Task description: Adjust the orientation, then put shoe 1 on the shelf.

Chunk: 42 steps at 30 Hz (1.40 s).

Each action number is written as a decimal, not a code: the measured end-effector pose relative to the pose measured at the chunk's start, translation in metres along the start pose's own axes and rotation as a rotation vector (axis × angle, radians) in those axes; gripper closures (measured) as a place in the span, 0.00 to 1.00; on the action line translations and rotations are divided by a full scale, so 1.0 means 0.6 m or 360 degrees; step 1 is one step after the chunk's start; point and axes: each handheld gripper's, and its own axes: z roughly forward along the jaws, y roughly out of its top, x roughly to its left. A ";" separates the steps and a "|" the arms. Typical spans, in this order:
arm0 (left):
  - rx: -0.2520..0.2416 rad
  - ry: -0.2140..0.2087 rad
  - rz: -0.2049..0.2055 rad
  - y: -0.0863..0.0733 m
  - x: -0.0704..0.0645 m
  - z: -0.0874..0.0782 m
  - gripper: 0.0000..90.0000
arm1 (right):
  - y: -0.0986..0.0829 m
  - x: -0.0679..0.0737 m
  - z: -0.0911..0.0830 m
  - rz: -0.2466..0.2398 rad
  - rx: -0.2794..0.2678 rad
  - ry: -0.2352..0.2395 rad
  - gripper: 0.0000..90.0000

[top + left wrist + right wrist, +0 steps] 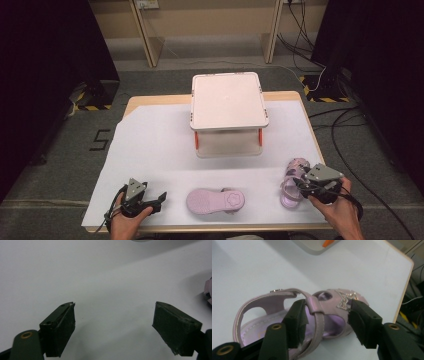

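1. The white lidded box [229, 114] stands at the middle of the surface [150, 150], well apart from both shoes; it looks rigid and is not being handled.
2. The upright sandal [312, 312] sits near the right front edge of the surface. It is pale lilac, with an ankle strap, a cross strap and a glittery star on the toe band. I judge it light, with a stiff sole and soft, bendable straps; the firmest hold would be across the sole and side walls, not on a strap alone.
3. The second sandal [216, 201] lies sole-up at the front centre, showing a flower moulded into the heel.
4. The right hand-held gripper [327, 322] has its jaws part-open astride the cross strap, possibly brushing it, not yet clamped.
5. The left hand-held gripper [113, 325] hangs wide open over bare surface, holding nothing.
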 end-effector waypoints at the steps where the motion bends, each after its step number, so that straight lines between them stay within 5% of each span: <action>1: 0.0000 0.0000 0.0001 0.000 0.000 0.000 0.20 | 0.002 0.002 0.001 -0.0019 -0.0008 -0.0006 0.56; 9: -0.0002 0.0004 -0.0006 0.001 0.001 0.002 0.20 | 0.000 0.014 0.020 -0.0154 0.0102 -0.0135 0.67; 27: -0.0013 0.0010 -0.0015 0.001 0.003 -0.001 0.20 | -0.012 -0.004 0.004 -0.0197 0.0031 -0.0146 0.91; 32: -0.0011 0.0014 -0.0022 0.001 0.003 -0.001 0.20 | -0.007 -0.005 -0.008 -0.0186 -0.0080 -0.0151 0.92; 42: -0.0020 0.0014 -0.0004 0.000 0.002 -0.004 0.20 | 0.052 0.014 0.000 -0.0327 -0.0265 -0.0086 0.92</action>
